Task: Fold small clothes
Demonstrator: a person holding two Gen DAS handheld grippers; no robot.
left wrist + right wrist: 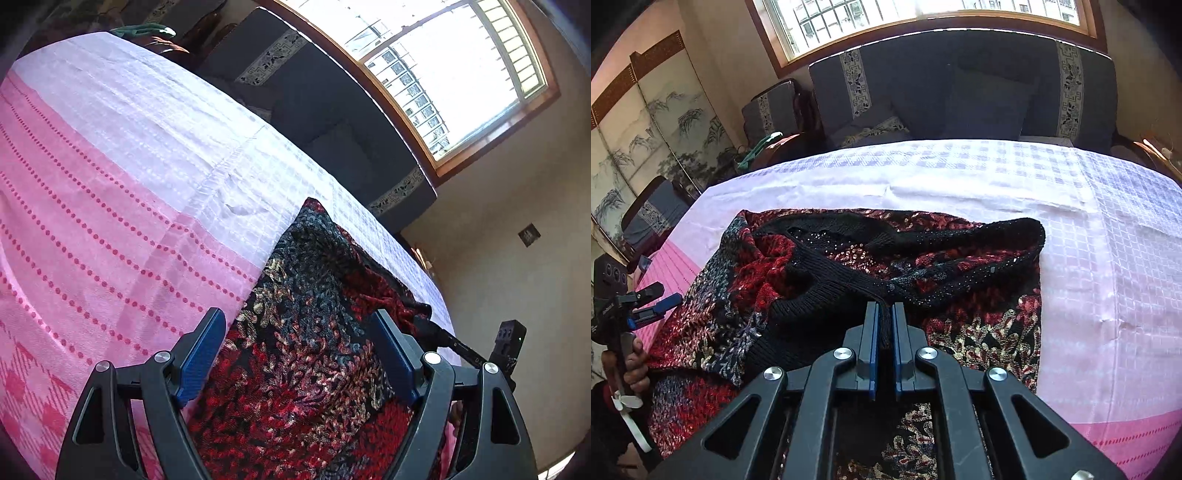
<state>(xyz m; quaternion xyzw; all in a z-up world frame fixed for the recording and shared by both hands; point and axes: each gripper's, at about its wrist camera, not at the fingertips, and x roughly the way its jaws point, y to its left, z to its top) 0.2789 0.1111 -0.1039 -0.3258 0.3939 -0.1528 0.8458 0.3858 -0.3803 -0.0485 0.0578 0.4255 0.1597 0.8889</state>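
Note:
A knitted garment (pixel 306 332) patterned in red, black and grey lies crumpled on the cloth-covered table. My left gripper (pixel 299 315) is open just above the garment's near left edge, with nothing pinched between its blue pads. In the right wrist view the garment (pixel 960 266) has a black ribbed trim (pixel 827 295) bunched across its middle. My right gripper (pixel 885 306) is shut on a fold of that trim. The left gripper (pixel 661 302) also shows at the far left of that view, open, held by a hand (pixel 635 365).
A pink and white tablecloth (pixel 147 166) covers the whole table (pixel 1108 258). Beyond its far edge stands a dark blue sofa (pixel 960 85) under a window (pixel 923 18). A painted folding screen (pixel 646 129) and a chair (pixel 653 214) are at the left.

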